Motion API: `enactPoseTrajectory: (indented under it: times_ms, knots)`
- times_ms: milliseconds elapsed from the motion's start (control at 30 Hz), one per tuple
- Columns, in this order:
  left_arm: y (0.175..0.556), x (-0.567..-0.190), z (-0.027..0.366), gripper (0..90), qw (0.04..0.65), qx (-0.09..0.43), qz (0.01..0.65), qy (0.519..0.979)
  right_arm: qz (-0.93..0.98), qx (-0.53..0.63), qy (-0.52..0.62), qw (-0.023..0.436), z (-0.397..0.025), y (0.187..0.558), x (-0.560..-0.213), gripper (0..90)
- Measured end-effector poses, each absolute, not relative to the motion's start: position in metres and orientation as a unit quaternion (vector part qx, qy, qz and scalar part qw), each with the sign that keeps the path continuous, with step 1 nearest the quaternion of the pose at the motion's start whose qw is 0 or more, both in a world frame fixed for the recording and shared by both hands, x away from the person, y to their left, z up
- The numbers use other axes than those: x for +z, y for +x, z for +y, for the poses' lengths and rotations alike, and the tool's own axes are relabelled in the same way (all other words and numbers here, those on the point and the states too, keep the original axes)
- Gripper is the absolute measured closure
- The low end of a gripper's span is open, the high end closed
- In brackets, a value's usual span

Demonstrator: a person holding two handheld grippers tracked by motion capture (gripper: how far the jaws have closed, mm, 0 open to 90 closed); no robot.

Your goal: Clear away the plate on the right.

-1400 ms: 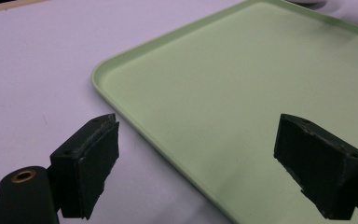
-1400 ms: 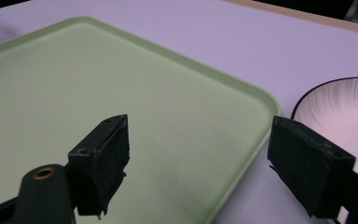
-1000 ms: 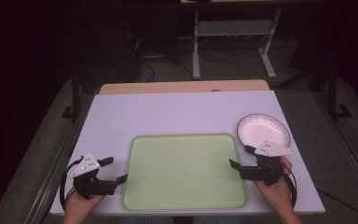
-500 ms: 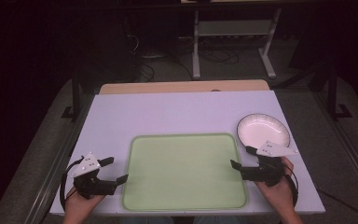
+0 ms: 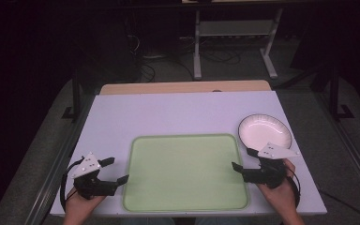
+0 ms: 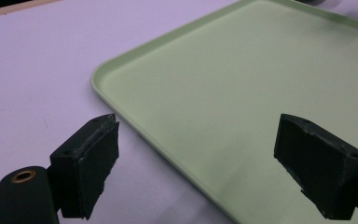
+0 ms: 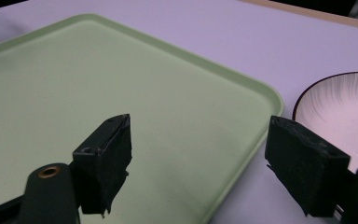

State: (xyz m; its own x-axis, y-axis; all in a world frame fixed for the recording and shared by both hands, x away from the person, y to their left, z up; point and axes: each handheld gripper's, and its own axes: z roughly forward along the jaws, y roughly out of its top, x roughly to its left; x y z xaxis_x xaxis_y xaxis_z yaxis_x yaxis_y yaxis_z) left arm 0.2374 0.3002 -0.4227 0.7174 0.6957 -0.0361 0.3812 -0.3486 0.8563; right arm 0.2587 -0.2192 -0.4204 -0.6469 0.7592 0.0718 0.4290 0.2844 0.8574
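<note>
The left claw [image 5: 115, 170] and right claw [image 5: 242, 159], both spread wide and holding nothing, flank the near corners of an empty green tray [image 5: 186, 171] at the desk's [image 5: 178, 115] near centre. An empty white bowl [image 5: 264, 131] sits just beyond the right claw; a careless swing could knock it.

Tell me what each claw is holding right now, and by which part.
Nothing is held. The left claw and the right claw are both open, jaws apart over the edges of the green tray; the white bowl is untouched.
</note>
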Motion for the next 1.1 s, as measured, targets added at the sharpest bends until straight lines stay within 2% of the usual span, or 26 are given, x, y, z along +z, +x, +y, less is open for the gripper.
enactPoseTrajectory:
  times_ms: [667, 1100]
  knots:
    - [0.237, -0.423, 0.301, 13.8, 0.463, 0.169, 0.335, 0.803, 0.774, 0.473, 0.389, 0.159, -0.234, 0.242, -0.417, 22.4]
    - [0.238, -0.424, 0.300, 13.6, 0.463, 0.168, 0.336, 0.803, 0.764, 0.465, 0.419, 0.154, -0.265, 0.231, -0.416, 23.0]
